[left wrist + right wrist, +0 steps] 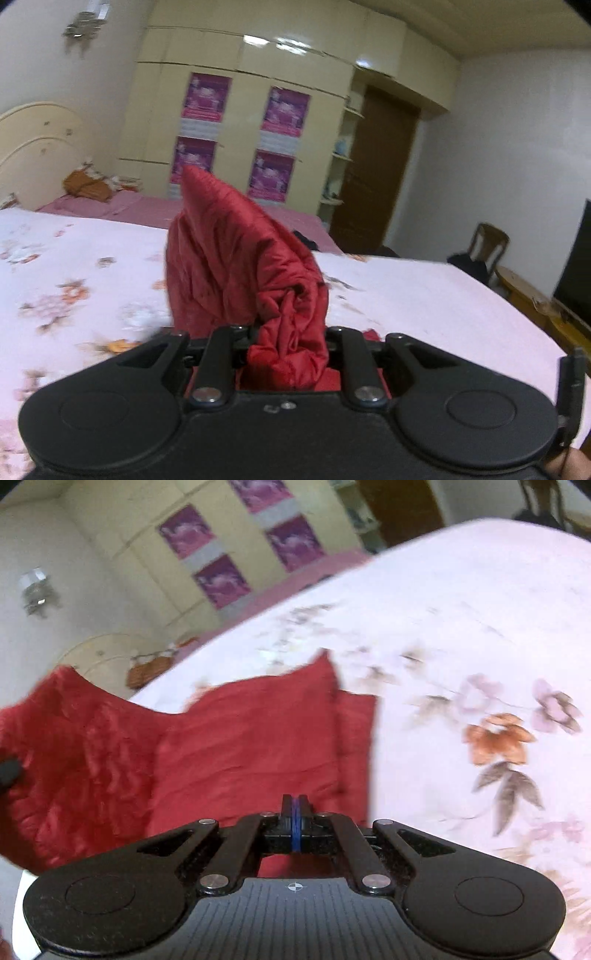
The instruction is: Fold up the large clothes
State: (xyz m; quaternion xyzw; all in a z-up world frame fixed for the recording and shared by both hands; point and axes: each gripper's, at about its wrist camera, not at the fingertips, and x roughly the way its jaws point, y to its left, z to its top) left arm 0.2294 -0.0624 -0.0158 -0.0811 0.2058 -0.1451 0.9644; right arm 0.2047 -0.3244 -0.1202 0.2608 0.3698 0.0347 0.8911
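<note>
Left tool [288, 354] is clamped on a bunched fold of the red garment [236, 258], which rises in a peak above the bed [74, 258]. Right tool [294, 823] has its fingers pressed together with nothing between them, hovering over the garment's flat portion. Floral bedspread lies bare toward the bed's right edge.

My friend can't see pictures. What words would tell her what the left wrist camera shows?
The left gripper is shut on a bunched-up red garment, which sticks up in a peak above a bed with a pale floral cover. Behind the bed stand a cream wardrobe with four purple posters and a brown door.
</note>
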